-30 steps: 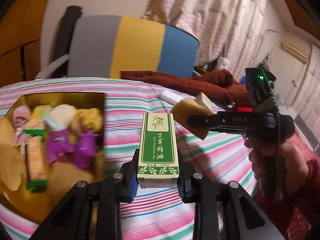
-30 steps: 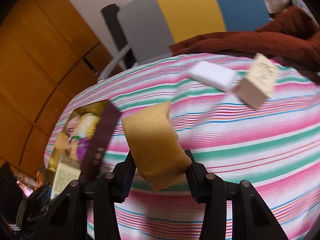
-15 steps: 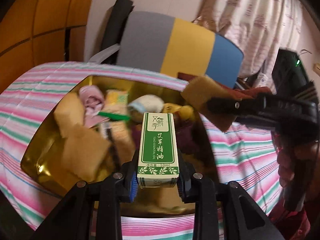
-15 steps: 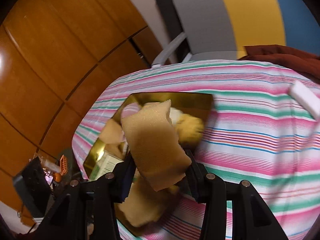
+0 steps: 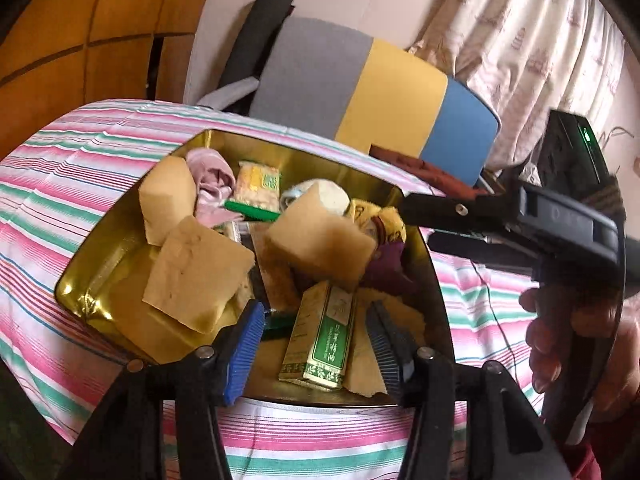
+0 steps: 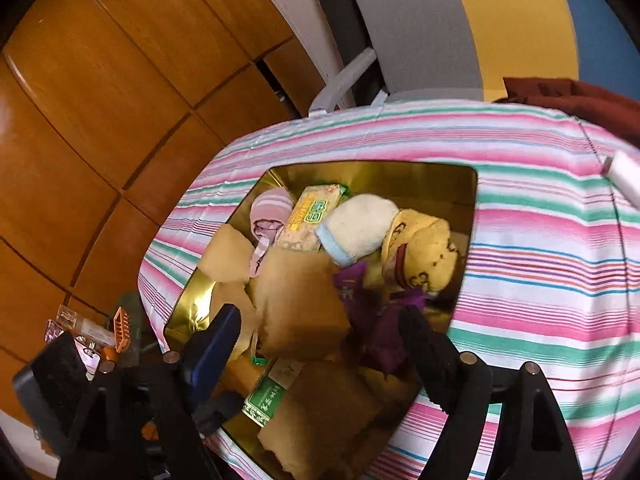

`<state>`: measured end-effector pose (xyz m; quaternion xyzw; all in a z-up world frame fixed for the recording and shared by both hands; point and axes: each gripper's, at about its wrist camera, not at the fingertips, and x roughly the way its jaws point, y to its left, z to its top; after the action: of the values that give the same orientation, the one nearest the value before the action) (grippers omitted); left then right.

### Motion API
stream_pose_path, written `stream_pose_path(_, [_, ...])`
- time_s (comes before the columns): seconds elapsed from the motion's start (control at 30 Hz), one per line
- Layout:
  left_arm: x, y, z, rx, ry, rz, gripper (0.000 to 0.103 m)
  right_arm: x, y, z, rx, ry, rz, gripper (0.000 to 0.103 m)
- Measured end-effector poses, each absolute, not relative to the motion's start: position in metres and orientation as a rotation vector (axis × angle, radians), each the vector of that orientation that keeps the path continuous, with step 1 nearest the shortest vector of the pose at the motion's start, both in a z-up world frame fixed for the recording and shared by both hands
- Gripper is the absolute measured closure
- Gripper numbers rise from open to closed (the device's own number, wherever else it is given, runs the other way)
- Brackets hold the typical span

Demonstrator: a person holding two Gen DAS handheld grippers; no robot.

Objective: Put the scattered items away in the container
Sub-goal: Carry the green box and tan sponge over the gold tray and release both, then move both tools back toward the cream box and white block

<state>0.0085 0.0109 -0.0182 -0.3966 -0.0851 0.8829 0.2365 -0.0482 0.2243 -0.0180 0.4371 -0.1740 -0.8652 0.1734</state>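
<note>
My left gripper point(image 5: 316, 336) hangs over the near edge of the gold tin point(image 5: 120, 240), its blue-padded jaws spread wide with nothing between them. The green essential-oil box point(image 5: 320, 340) lies loose in the tin below that gap, touching neither pad, its long side running away from me and its far end tucked under a tan sponge point(image 5: 320, 236). My right gripper point(image 6: 320, 340) is likewise parted and empty, poised over the same tin from the other side; in the right wrist view another view of that tan sponge point(image 6: 296, 304) sits between and beyond its fingers, resting on the heap and not pinched.

The tin stands on the desk near its left edge, on the pink, green and white striped cloth point(image 5: 60, 184), and it is crowded. Two more tan sponges point(image 5: 196, 276) lean against each other toward the tin's left side. At the far wall lie a pink sock point(image 5: 212, 184), a yellow snack packet point(image 5: 256, 184) and a white sock with a blue cuff point(image 6: 360, 232) (rolled up, as is the pink one). A yellow patterned sock point(image 6: 424, 256) sits against the right wall, with a purple wrapper point(image 6: 376, 312) just in front of it.

Out on the cloth near the desk's far right corner, a white block point(image 6: 626, 176) lies well apart from the tin. Behind the desk stands a chair point(image 5: 360, 84) with grey, yellow and blue panels.
</note>
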Motion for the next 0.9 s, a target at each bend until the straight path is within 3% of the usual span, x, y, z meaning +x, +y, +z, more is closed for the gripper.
stream_pose_path(0.53, [0.005,0.021,-0.008,-1.104,-0.304,2.448,0.049,-0.030,0.258,-0.015,1.207,-0.530,-2.495,0.021])
stream_pose_path(0.9, [0.018,0.086,0.004,-1.083,-0.132,2.344,0.049,-0.017,0.371,-0.013,1.233,-0.644,-2.698,0.021])
